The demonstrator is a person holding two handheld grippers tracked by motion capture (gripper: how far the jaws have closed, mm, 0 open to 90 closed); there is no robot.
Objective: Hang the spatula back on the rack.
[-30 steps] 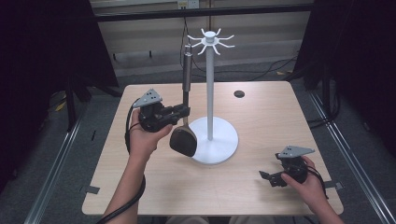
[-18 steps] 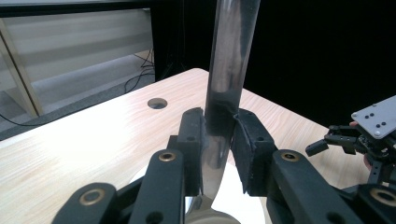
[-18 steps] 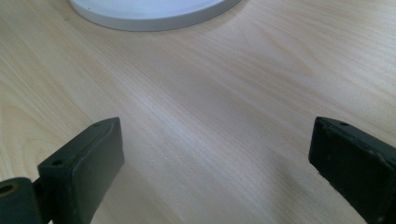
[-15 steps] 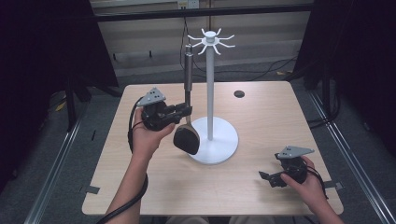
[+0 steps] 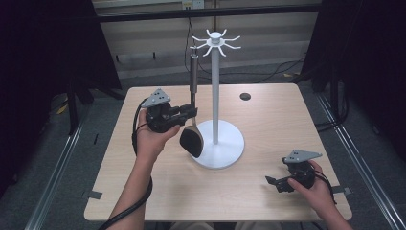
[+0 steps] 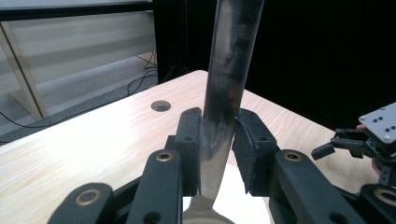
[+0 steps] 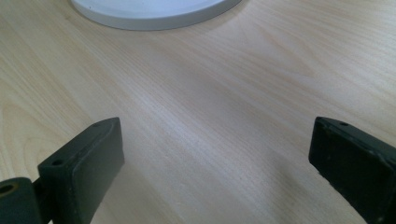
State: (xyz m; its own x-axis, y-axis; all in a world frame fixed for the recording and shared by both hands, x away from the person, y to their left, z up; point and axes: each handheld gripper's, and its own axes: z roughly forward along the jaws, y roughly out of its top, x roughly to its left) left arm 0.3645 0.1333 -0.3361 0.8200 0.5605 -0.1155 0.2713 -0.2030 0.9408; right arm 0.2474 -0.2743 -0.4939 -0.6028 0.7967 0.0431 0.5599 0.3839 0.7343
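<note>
I see the table (image 5: 268, 120) carrying the white stand (image 5: 216, 96) just right of my left gripper (image 5: 191, 113). The ladle (image 5: 193, 108) hangs upright from a top hook, its handle between the left jaws; one pad touches, the other shows a sliver of gap, so I cannot tell whether they grip. My right gripper (image 5: 274, 182) rests near the table's front edge, jaws wide apart.

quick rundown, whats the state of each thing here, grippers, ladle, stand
left gripper: jaws around the ladle handle, one pad touching, slight gap at the other
ladle: upright, top of handle up at a stand hook, bowl low over the stand base
stand: upright on the table
right gripper: open, nothing between its jaws, low over the table
</note>
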